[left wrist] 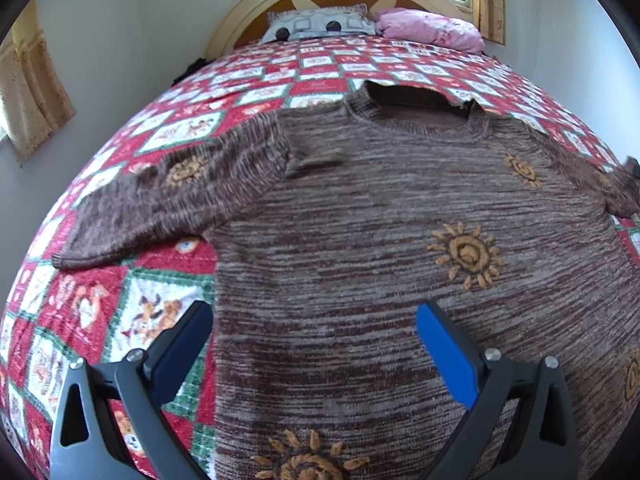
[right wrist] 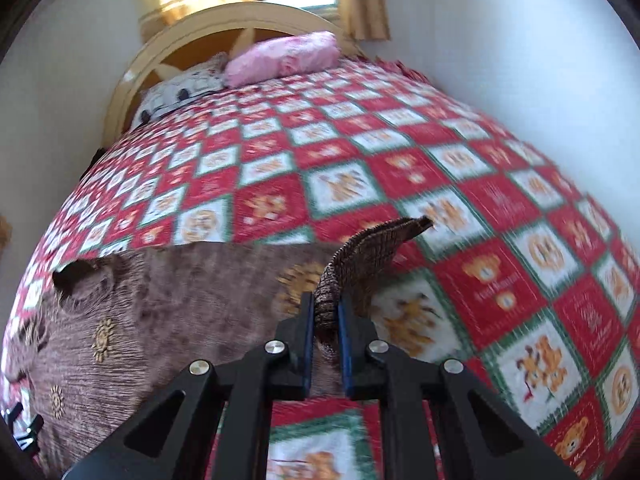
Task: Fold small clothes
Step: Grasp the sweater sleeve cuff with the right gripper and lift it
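A brown knitted sweater [left wrist: 380, 220] with orange sun motifs lies flat, front up, on the bed, its collar toward the headboard. Its left sleeve [left wrist: 160, 200] lies spread out sideways on the quilt. My left gripper [left wrist: 316, 320] hovers open above the sweater's lower left body, one finger over the quilt beside the hem edge and the blue pad [left wrist: 444, 356] over the knit. In the right wrist view my right gripper [right wrist: 325, 304] is shut on the other sleeve's cuff [right wrist: 360, 264], which stands up lifted off the sweater [right wrist: 160, 300] and the quilt.
A red, white and green checked quilt [right wrist: 500, 272] with bear prints covers the bed. A pink pillow [right wrist: 284, 58] and a patterned grey pillow [left wrist: 320, 24] lie against the cream headboard [left wrist: 248, 12]. White walls flank the bed closely on both sides; curtained windows are behind.
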`<state>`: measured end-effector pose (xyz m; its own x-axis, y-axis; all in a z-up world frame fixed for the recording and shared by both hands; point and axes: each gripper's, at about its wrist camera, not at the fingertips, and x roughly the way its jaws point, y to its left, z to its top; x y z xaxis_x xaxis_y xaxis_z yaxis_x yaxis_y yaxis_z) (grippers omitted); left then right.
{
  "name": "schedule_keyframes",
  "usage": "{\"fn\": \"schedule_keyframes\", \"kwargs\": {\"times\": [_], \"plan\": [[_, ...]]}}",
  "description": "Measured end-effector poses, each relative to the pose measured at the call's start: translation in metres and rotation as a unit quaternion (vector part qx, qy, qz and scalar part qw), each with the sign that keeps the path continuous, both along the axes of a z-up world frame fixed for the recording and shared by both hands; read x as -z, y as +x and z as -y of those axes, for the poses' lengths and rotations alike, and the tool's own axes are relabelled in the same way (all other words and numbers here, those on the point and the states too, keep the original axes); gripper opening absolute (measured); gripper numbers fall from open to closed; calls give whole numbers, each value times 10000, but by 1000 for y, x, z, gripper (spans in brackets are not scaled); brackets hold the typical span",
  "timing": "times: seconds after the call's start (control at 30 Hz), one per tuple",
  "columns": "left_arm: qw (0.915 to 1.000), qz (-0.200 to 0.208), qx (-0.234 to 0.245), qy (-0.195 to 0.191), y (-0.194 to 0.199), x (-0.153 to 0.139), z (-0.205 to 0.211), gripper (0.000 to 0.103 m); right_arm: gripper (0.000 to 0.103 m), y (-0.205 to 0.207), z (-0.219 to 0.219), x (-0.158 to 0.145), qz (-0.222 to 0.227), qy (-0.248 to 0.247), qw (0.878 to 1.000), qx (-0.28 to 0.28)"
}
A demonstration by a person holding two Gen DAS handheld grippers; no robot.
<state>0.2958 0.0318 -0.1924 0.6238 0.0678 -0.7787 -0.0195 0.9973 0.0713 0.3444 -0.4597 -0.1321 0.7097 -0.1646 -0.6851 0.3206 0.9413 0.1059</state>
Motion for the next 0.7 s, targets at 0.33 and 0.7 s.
{"fn": "schedule_keyframes", "kwargs": {"times": [0.33,0.7], "plan": [[9999,-71,-31,-95,-2,6,-2,103,9,27,-108,-15,136,-621,9912,-1165],[9997,-93,136,-196,-4,9,1,103,10,38,-225,39,-401,-890,9587,-2670]]}}
